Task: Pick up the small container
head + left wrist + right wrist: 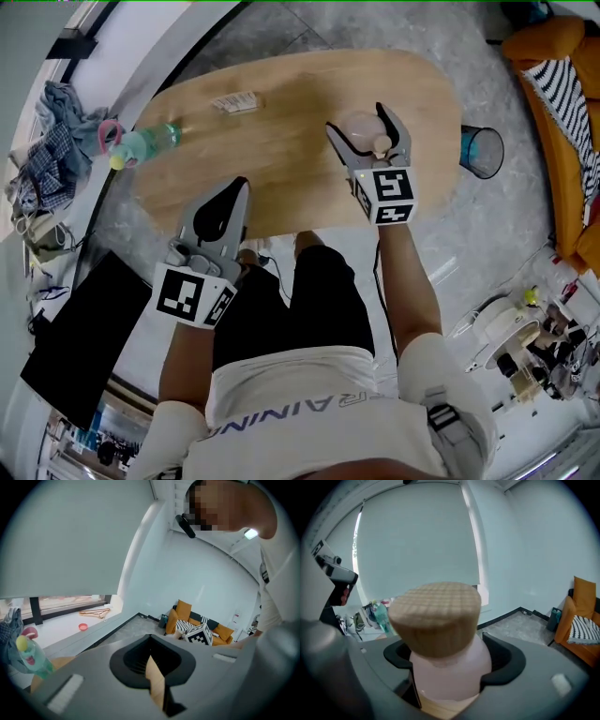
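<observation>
Our right gripper (357,122) clasps the container (449,663) at the table (281,150); grasp made, we judge, though liftoff is unclear. Our left gripper (234,190) hangs nearly closed, empty, at the near edge.

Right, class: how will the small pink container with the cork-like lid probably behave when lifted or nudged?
The small container looks rigid: its pink wall keeps its round shape between the right tongs. That smooth wall could slip. The wide cork-like lid may make it top-heavy, so a push might tip it.
</observation>
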`<state>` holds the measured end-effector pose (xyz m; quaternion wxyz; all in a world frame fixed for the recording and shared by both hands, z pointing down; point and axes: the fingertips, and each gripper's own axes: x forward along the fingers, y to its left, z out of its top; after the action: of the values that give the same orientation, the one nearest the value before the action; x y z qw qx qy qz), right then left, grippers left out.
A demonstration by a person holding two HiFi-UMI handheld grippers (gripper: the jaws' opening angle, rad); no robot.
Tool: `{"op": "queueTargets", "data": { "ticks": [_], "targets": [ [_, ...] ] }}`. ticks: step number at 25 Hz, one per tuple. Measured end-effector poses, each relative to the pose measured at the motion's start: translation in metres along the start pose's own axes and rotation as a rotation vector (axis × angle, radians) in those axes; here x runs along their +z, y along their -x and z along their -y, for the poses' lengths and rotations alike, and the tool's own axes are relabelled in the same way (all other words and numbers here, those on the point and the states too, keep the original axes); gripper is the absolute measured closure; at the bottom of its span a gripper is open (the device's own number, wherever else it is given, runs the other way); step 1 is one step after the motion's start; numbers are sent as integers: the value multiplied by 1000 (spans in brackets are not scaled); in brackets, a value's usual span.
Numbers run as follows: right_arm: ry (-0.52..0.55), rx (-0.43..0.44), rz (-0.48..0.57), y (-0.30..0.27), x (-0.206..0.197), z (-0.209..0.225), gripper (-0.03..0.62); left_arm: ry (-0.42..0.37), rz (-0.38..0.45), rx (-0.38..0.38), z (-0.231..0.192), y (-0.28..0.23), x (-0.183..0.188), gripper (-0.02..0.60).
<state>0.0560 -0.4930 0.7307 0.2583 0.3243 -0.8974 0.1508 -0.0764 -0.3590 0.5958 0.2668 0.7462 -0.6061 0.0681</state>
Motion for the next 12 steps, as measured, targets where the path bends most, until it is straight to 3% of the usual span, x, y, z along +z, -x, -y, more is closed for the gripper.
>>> {"op": "queueTargets", "data": {
  "ticks": [8, 12],
  "targets": [
    [-36, -27, 51, 119, 88, -61, 171, -81, 92, -70, 27, 84, 74, 581],
    [-15, -23, 114, 171, 151, -85, 171, -97, 190, -108, 42, 121, 127, 581]
  ]
}}
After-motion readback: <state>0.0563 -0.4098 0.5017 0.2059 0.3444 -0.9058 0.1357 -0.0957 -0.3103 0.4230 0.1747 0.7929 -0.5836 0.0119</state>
